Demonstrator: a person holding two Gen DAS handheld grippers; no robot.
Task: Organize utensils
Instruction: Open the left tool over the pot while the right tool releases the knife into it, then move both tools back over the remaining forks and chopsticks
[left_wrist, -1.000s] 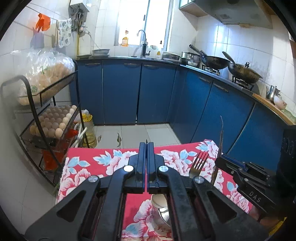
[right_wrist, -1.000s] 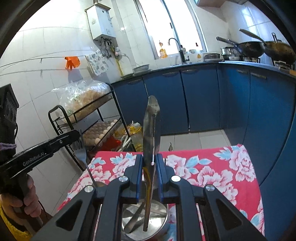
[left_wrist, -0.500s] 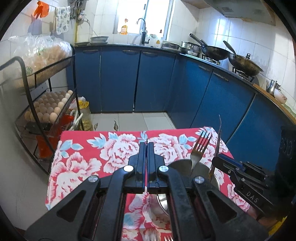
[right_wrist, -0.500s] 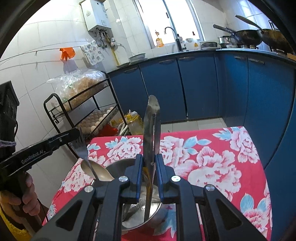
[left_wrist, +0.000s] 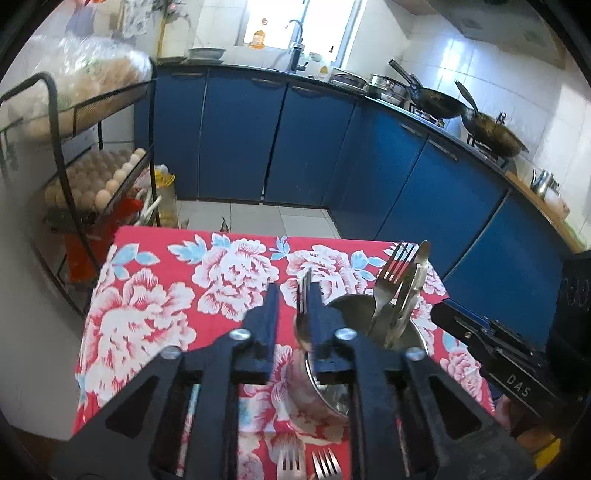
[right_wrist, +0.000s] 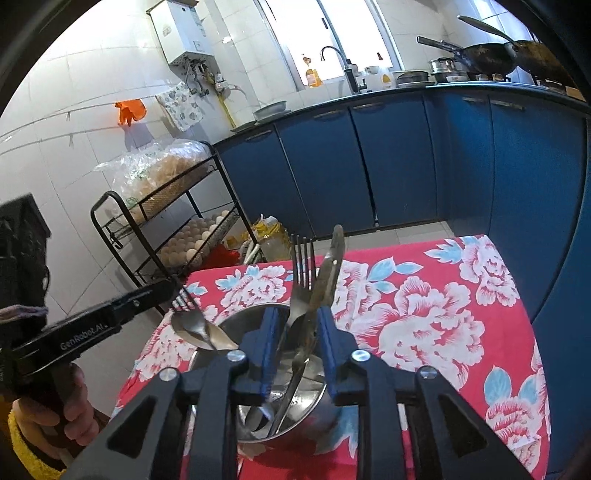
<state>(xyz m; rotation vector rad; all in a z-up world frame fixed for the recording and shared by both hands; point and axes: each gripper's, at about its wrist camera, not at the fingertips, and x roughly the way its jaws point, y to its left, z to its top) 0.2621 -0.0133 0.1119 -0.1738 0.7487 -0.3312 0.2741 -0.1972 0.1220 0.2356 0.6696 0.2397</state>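
Note:
A steel cup (left_wrist: 413, 343) (right_wrist: 236, 325) stands on the red floral tablecloth (left_wrist: 147, 314) (right_wrist: 424, 314). A fork (left_wrist: 389, 280) (right_wrist: 301, 273) and a flat steel utensil (left_wrist: 415, 284) (right_wrist: 328, 266) stand in it. My left gripper (left_wrist: 293, 302) is open above the cup's left rim; a fork (left_wrist: 303, 310) (right_wrist: 192, 317) rests against its right finger, tilted over the rim. My right gripper (right_wrist: 295, 339) is open around the utensils in the cup, its fingers apart from them.
Two more forks (left_wrist: 308, 465) lie on the cloth near the front edge. A black wire rack (left_wrist: 74, 177) (right_wrist: 166, 236) with eggs stands left of the table. Blue cabinets (left_wrist: 258, 136) line the far and right sides.
Both grippers have opened. The flat utensil left the right gripper and stands in the cup. The left gripper tipped down towards the cup with its fork loose.

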